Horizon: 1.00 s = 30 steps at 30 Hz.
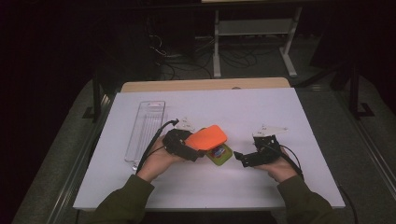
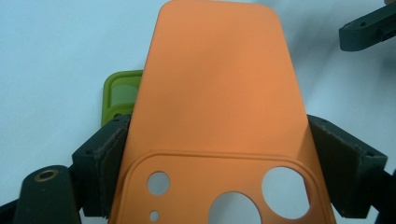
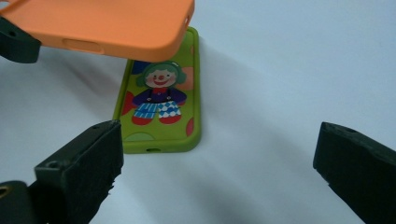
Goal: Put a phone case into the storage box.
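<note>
My left gripper [image 1: 198,150] is shut on an orange phone case [image 1: 208,137], its pads clamping the case's two long sides near the camera cut-outs [image 2: 219,107]. The case hangs tilted just above a green phone case [image 1: 221,155] that lies flat on the white table and bears a clown picture [image 3: 160,95]; the orange case [image 3: 100,21] covers its far end. A corner of the green case [image 2: 120,95] peeks out at the left of the orange one. My right gripper [image 1: 240,158] stands open to the right of the green case, jaws wide apart with nothing between them [image 3: 217,172].
A clear plastic tray [image 1: 145,128] lies at the left of the white table top [image 1: 261,107]. Beyond the table's far wooden edge stand a metal frame and loose cables on the floor.
</note>
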### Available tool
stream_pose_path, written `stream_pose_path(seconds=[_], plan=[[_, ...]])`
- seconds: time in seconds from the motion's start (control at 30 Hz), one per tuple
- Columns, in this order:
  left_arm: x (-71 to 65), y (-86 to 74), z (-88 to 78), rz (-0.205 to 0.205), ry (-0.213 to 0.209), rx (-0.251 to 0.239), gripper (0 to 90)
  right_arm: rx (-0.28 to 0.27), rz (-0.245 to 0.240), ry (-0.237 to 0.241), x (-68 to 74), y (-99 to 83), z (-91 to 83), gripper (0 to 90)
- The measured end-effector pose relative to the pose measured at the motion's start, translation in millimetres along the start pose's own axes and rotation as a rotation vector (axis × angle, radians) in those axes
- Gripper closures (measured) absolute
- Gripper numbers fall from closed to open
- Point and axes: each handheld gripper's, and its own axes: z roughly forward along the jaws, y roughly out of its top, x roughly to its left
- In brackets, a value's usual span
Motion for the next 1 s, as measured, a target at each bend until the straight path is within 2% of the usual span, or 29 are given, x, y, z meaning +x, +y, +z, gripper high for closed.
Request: stream_pose_path(seconds=[0.17, 0.47, 0.53, 0.77, 1.0], plan=[[0.7, -0.1, -0.6, 0.003, -0.006, -0.005, 15.1, -0.015, -0.030, -0.012, 0.9, -0.3, -0.2, 1.1], [1.5, -0.1, -0.8, 0.012, -0.013, 0.002, 15.1, -0.034, -0.152, -0.054, 6.1, -0.8, 1.8, 1.1], [1.1, -0.1, -0.5, 0.011, -0.016, 0.002, 15.1, -0.041, -0.165, -0.058, 7.2, -0.7, 1.5, 1.1], [-0.4, -0.4, 0.4, 0.019, -0.028, 0.001, 15.1, -0.025, -0.257, -0.095, 11.8, -0.6, 3.9, 1.1], [-2.0, -0.9, 1.0, 0.009, -0.031, -0.009, 15.2, -0.030, -0.290, -0.117, 15.6, -0.2, 4.5, 1.1]])
